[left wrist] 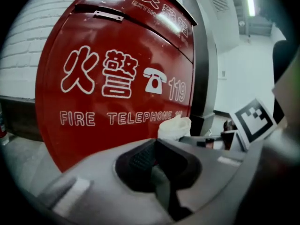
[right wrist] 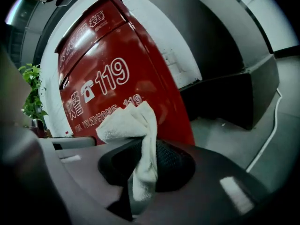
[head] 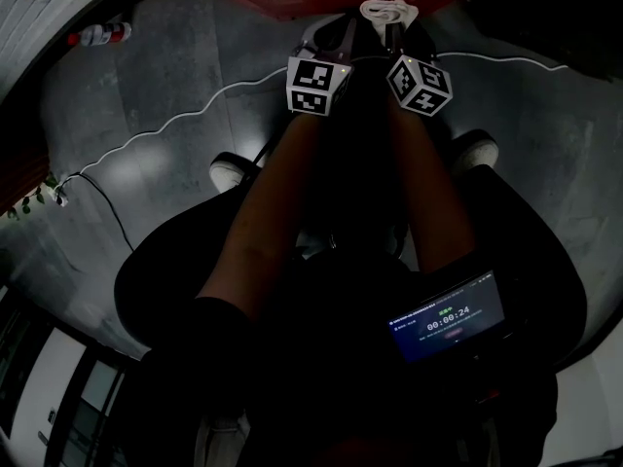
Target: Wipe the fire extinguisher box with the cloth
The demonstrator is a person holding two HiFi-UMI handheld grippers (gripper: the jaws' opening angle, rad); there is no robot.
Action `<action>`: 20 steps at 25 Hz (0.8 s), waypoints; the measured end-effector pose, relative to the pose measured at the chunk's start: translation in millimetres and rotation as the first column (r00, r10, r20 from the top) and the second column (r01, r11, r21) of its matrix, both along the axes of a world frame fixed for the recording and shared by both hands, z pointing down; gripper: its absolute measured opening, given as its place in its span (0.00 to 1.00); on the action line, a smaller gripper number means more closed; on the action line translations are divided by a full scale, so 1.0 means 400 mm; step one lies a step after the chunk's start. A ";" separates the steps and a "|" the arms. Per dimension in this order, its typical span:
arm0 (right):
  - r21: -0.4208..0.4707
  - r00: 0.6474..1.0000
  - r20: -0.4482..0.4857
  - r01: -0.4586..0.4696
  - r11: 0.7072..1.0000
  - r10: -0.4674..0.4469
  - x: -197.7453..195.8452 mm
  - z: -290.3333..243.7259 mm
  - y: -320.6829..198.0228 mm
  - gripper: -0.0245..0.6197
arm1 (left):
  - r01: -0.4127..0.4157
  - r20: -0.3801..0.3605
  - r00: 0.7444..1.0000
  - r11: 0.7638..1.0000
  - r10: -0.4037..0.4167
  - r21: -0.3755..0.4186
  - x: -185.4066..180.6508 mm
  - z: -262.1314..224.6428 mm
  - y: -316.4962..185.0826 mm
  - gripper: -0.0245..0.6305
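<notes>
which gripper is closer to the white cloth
Right. The right gripper is shut on the white cloth; the left gripper is beside it, jaws together on nothing, the cloth off to its right.

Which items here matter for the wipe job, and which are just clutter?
Job:
fire extinguisher box
cloth, clamped in the right gripper
left gripper, shut and empty

Lying about:
white cable on the floor
plant near the box
timer screen

Red fire extinguisher box (right wrist: 117, 78) stands upright, white 119 lettering on its glossy front; white cloth (right wrist: 133, 125), bunched, pinched in the right gripper (right wrist: 140, 165), hangs close before it
</notes>
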State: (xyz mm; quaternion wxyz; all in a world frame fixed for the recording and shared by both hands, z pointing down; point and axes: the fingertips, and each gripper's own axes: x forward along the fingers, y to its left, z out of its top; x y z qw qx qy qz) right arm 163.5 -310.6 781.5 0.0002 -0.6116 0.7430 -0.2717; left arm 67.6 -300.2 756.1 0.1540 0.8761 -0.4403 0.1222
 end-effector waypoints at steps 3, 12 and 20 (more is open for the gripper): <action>-0.010 0.998 -0.002 -0.064 0.998 0.064 0.073 0.008 0.003 0.17 | 0.000 0.001 1.000 1.000 0.000 0.003 0.011 -0.002 -0.003 0.04; 0.010 0.991 -0.007 -0.137 0.991 0.137 0.150 -0.033 0.018 0.16 | 0.011 0.018 1.000 0.999 -0.011 0.038 -0.002 -0.050 0.011 0.04; 0.176 0.998 -0.050 0.050 0.983 -0.042 -0.002 -0.235 0.094 0.16 | 0.075 0.051 0.995 0.984 -0.084 0.160 -0.138 -0.224 0.072 0.04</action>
